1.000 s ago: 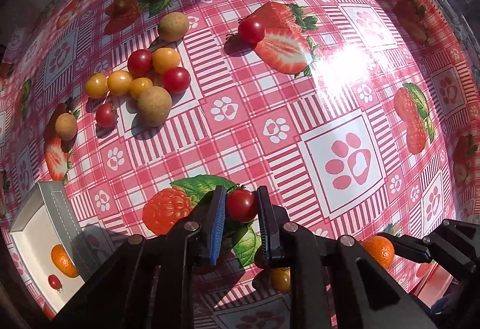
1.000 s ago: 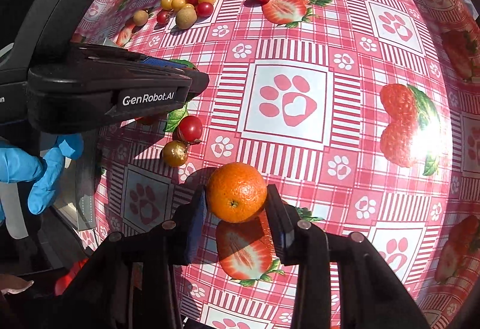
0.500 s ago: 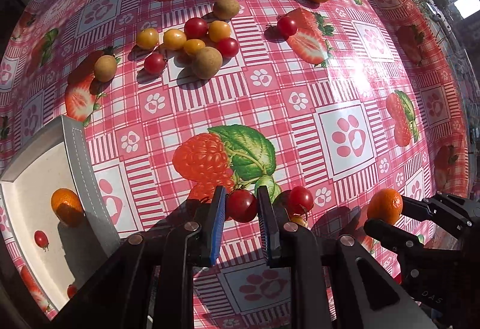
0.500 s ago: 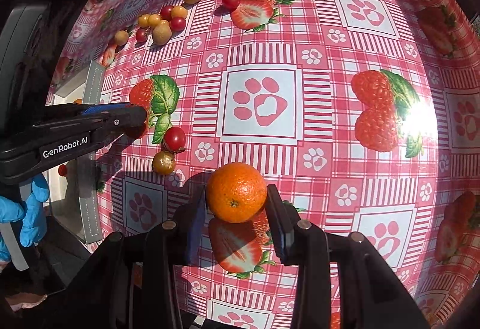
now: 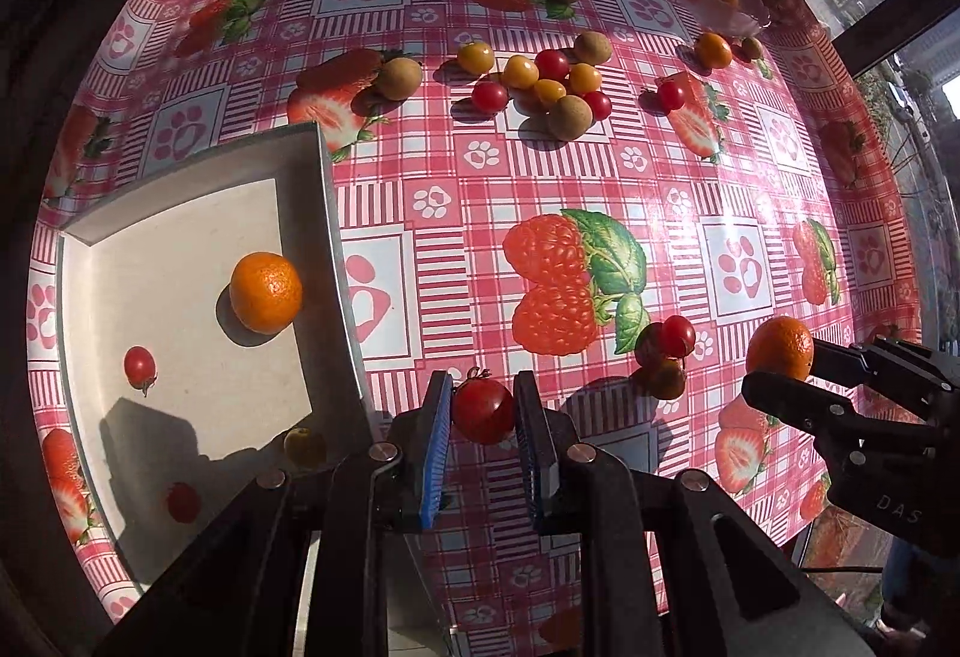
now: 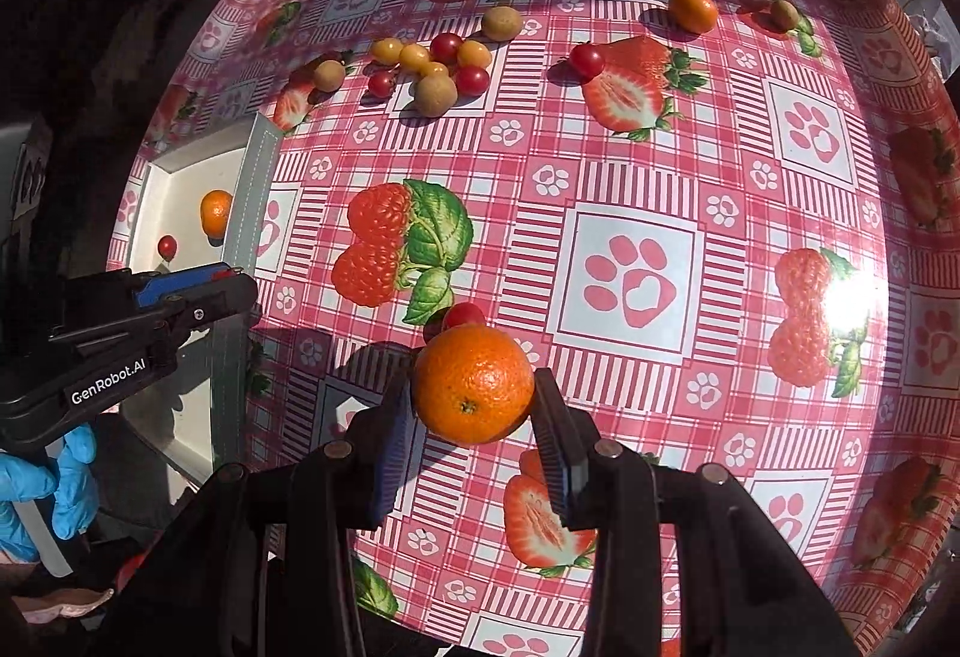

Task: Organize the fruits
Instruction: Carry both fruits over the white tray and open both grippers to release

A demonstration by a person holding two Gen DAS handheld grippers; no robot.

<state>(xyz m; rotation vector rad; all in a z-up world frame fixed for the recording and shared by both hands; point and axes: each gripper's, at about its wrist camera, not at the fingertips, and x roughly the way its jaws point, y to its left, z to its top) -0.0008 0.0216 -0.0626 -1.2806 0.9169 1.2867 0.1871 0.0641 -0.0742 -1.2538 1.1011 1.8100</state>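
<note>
Red cherry tomato [image 5: 483,411] clamped between the fingers of the left tongs [image 5: 483,438], held above the bench [image 5: 690,165] just right of the white tray [image 5: 180,297]. Mandarin [image 6: 473,386] gripped by the right tongs [image 6: 474,447], pads pressed on both of its sides, also above the bench surface. Both tongs closed down to the width of their fruit.

Tray contents: one mandarin in tray [image 5: 266,292] near its right wall, one small tomato [image 5: 139,366] to the left of it, two more small fruits in the shadowed near part.

On the red checked cloth between the two tongs: a loose red tomato [image 5: 678,336] touching a darker fruit [image 5: 665,378]. Far side of bench: cluster of red and yellow cherry tomatoes with brown round fruits [image 5: 540,84]. Glass bowl [image 5: 729,12] at far right edge, holding orange fruits.
</note>
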